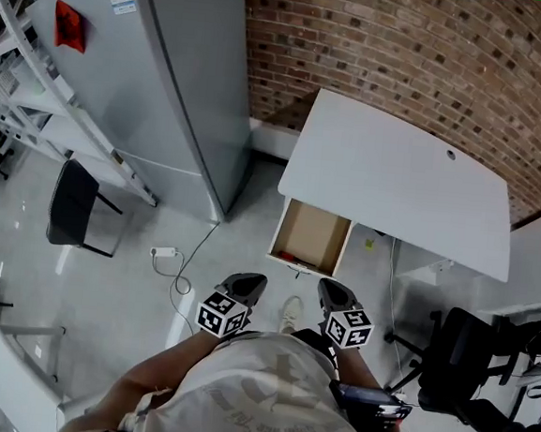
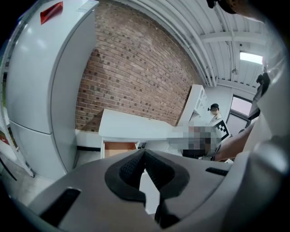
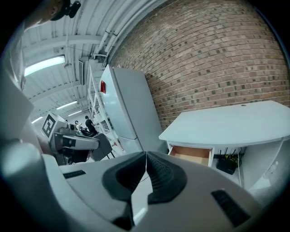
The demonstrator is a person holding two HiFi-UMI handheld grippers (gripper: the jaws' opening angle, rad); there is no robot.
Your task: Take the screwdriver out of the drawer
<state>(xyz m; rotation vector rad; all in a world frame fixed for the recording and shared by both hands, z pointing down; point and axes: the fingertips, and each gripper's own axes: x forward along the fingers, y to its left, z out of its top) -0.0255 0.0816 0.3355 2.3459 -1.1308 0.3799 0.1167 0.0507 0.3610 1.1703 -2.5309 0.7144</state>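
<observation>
The white table stands against the brick wall, and its wooden drawer is pulled out toward me. A small red item, too small to make out, lies at the drawer's near left corner. My left gripper and right gripper hang side by side just short of the drawer front, both shut and empty. The left gripper view has the left gripper with tips touching and the open drawer beyond. The right gripper points toward the drawer.
A tall grey refrigerator stands left of the table. On the floor are a black chair and a white power strip with its cable. A black office chair is at the right. A person stands far off.
</observation>
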